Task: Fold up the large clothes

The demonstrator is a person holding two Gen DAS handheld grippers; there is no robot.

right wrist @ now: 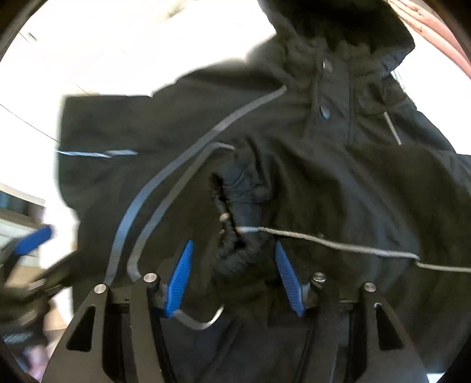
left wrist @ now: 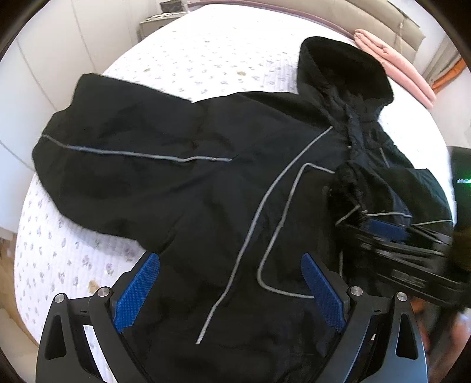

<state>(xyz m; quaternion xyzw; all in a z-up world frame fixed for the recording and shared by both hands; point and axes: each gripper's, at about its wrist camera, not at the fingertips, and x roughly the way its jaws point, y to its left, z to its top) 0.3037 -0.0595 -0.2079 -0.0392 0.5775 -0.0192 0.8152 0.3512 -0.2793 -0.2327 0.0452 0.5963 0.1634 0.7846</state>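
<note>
Right wrist view shows your right tool [right wrist: 234, 262] spread around the folded-in sleeve cuff [right wrist: 235, 206] of the black jacket [right wrist: 338, 182] on the bed [left wrist: 206, 56], left tool [left wrist: 231, 282] also spread; closing now could snag the body fabric beneath.

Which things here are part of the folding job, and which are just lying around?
Part of the job:
- black hooded jacket with grey reflective piping, spread on the bed
- its right sleeve cuff, folded across the front
- left gripper, open
- right gripper, open

Lying about:
- white floral quilted bedspread
- folded pink cloth
- grey bedside cabinet
</note>
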